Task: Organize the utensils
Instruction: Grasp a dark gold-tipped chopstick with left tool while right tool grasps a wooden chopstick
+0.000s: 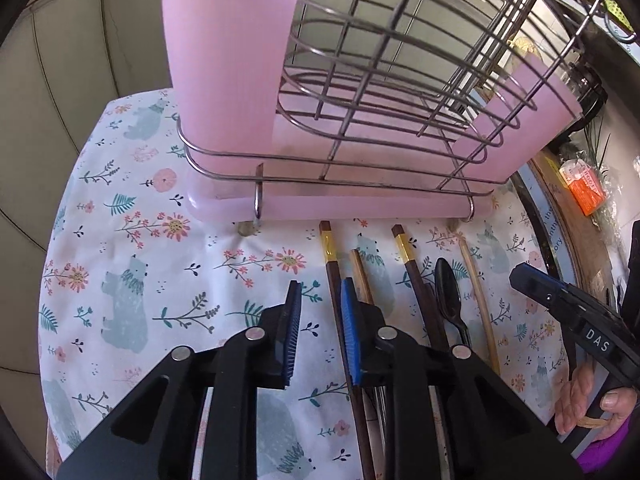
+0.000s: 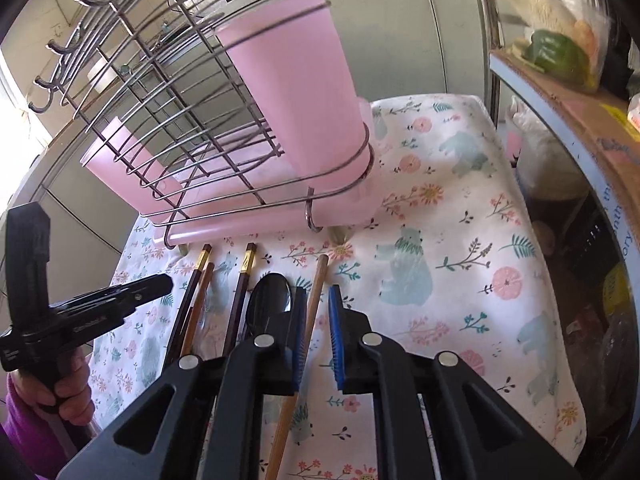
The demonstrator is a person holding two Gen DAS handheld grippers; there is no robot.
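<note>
- The left tool [image 1: 320,300] points steeply down at the bench; its blue pads stand a narrow gap apart with only floral cloth showing between them, so it pinches nothing
- The right-hand pad [image 1: 349,328] of that tool lies over a dark brown chopstick [image 1: 331,268] with a gold band near its end, and whether it touches the stick cannot be told
- The right tool [image 2: 318,320] is also tipped down, pads [image 2: 335,336] drawn near each other but with a gap; a pale wooden chopstick [image 2: 314,304] runs up between them, close against the left pad, and no firm pinch shows
- A hand [image 2: 68,396] in a purple sleeve grips the left tool's handle in the right wrist view
- The utensils lie side by side on the floral cloth [image 1: 132,272] covering the bench, ends towards the rack: two dark gold-banded chopsticks, the second [image 2: 242,280] beside a black spoon [image 2: 272,292], and a light wooden one [image 2: 198,300] between the dark pair
- Just beyond their tips stands a wire utensil rack [image 1: 384,80] on a pink drip tray [image 1: 320,208], with a pink cup [image 1: 224,60] in one end and another pink holder [image 2: 116,160] at the other
- Past the cloth's edge a shelf [image 2: 568,92] holds bagged food
</note>
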